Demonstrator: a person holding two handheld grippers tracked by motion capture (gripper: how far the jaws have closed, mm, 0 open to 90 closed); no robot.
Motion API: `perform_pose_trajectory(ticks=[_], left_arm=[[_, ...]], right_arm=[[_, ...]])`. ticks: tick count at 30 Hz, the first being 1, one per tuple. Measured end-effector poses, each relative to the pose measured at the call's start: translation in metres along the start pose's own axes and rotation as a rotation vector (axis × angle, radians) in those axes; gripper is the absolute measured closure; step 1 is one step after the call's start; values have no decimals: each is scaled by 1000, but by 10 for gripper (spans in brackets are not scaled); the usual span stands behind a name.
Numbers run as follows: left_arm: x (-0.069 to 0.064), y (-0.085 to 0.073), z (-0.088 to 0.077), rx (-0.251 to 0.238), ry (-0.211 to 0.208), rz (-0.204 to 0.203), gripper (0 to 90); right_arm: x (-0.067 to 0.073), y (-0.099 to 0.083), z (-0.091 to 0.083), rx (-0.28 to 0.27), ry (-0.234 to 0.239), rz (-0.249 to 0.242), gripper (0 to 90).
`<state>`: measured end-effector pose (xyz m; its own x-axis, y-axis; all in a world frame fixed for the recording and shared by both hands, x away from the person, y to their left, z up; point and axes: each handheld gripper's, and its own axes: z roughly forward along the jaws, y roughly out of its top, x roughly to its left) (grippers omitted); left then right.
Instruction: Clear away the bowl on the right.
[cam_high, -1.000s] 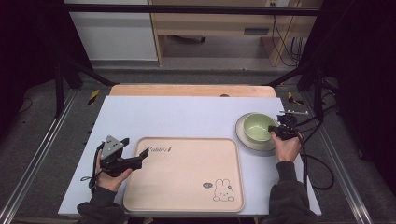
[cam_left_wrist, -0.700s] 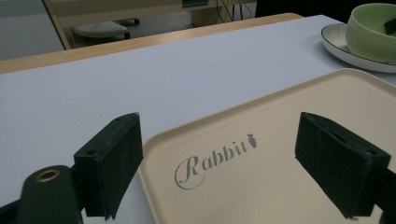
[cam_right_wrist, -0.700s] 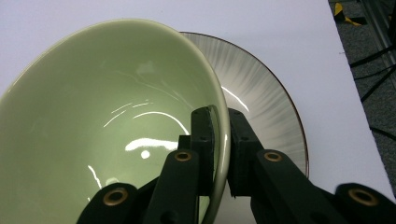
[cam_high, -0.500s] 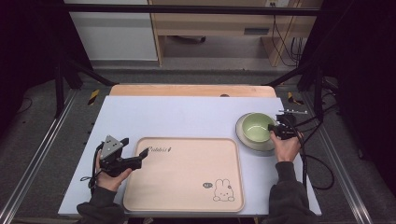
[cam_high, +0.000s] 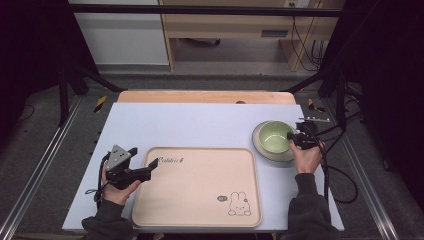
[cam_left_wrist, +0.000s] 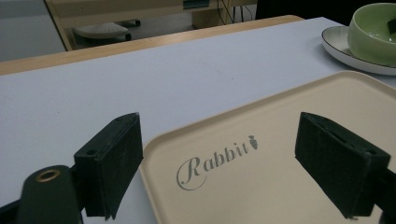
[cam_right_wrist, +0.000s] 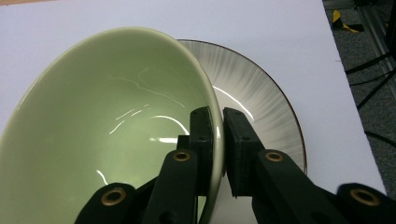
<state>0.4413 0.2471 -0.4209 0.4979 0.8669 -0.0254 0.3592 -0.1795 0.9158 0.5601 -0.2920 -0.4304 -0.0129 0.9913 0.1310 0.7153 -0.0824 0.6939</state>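
While my right gripper (cam_right_wrist: 218, 154) pinches the rim of the green bowl (cam_right_wrist: 112, 130), one black pad sits inside the glossy glazed wall and the other outside it, so the grasp is tight on thin ceramic. One bowl, round and smooth, tilts on one pale plate (cam_right_wrist: 261, 93) with fine radial streaks and a dark edge, at the right of the table just beyond the tray's far right corner. My left gripper (cam_left_wrist: 233, 158) hangs released, its two blocky matte jaws wide apart over the near corner of one cream tray (cam_left_wrist: 289, 154), rectangular with rounded corners, printed "Rabbit" and a small rabbit drawing. Everything rests on a pale blue-grey sheet (cam_high: 200, 125) over a wooden table (cam_high: 200, 96), with dark floor, black frame rails and cables around.
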Motion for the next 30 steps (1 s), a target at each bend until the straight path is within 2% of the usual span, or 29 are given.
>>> perform_pose_trajectory(ticks=[7, 15, 19, 21, 22, 27, 30], left_arm=[[0, 0, -1, -5, -2, -4, 147], [0, 1, -1, -9, 0, -5, 147], [0, 1, -3, -13, 0, -5, 148], [1, 1, -3, -13, 0, -5, 148], [1, 1, -3, -13, 0, -6, 148], [1, 1, -3, -14, 0, -5, 148], [1, 2, -3, -15, 0, -4, 148]], right_arm=[[0, 1, -4, -12, -8, -11, 824], [4, 5, -18, -38, 21, -6, 823], [8, 7, -25, -53, 44, -34, 822], [10, 7, -27, -51, 53, -18, 822], [11, 7, -28, -54, 55, -38, 821], [19, 9, -35, -69, 78, -45, 822], [23, 10, -39, -77, 93, -72, 822]])
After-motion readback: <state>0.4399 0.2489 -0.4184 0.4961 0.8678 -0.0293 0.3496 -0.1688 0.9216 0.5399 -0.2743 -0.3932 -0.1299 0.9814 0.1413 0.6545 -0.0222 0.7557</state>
